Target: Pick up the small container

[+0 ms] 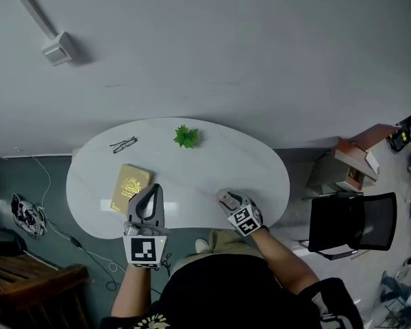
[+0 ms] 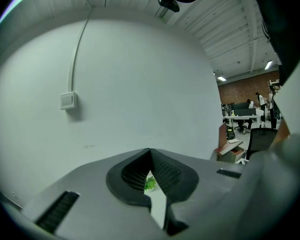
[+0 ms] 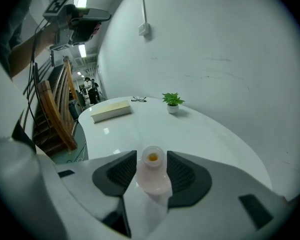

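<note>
Pale pink and translucent, the container sits between the jaws of the right gripper, its round cap with an orange spot facing the camera. The two ribbed pads press on its sides, so the tongs are clamped on it. Its base is hidden behind the gripper body, and I cannot tell whether it rests on the table or is lifted clear. In the head view the right gripper is over the table's near edge, and the container there is only a small pale shape at the jaw tips, too small to read. The left gripper lies over the same near edge, just beside the book, a flat yellowish volume. In its own view the left gripper has its jaw tips together with nothing in them. Only a thin sliver shows below the tips, and through it a strip of table and a bit of green. Farther back on the white oval table stand a plant in a small pot and glasses, well apart from both grippers. The person's torso cuts off the table's front rim. A black chair stands off the table's right end, and a box with a conduit is fixed to the wall.
</note>
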Tool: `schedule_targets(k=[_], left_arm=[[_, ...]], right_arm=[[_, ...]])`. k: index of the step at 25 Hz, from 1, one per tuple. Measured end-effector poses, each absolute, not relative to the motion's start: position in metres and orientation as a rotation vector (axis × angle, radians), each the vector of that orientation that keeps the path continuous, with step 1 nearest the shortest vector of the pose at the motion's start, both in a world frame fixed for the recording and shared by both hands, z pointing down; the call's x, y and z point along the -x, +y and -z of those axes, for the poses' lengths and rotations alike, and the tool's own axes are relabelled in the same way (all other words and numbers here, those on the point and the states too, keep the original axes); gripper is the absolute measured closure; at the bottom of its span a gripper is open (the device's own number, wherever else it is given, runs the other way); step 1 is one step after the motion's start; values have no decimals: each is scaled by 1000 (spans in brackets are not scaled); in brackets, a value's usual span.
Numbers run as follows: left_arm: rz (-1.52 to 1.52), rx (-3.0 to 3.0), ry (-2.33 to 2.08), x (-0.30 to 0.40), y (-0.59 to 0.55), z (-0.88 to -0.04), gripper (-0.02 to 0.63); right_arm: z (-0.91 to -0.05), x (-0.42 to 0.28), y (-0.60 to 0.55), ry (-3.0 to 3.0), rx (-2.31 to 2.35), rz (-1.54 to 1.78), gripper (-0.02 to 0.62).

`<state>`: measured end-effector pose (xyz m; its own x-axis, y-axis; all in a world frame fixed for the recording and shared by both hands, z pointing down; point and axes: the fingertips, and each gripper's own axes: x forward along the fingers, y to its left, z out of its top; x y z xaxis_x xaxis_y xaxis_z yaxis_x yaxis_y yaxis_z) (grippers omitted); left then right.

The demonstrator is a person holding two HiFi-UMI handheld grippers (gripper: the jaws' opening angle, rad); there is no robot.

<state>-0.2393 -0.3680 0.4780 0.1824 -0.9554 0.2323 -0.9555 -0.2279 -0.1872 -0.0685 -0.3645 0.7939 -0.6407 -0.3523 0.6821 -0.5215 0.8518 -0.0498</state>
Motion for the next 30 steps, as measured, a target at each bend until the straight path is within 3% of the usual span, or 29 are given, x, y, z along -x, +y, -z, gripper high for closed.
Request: schedule_targets(k=[12,30], left_arm=[[-475,-2423,-1944,234,-367,-479,601],[-483,-2497,-1895,223,-335,-469,601]], right_arm=[[-793,68,-370,-2301,-682,-307,442],[-649,64,-364,-2363,-744,-318,442]])
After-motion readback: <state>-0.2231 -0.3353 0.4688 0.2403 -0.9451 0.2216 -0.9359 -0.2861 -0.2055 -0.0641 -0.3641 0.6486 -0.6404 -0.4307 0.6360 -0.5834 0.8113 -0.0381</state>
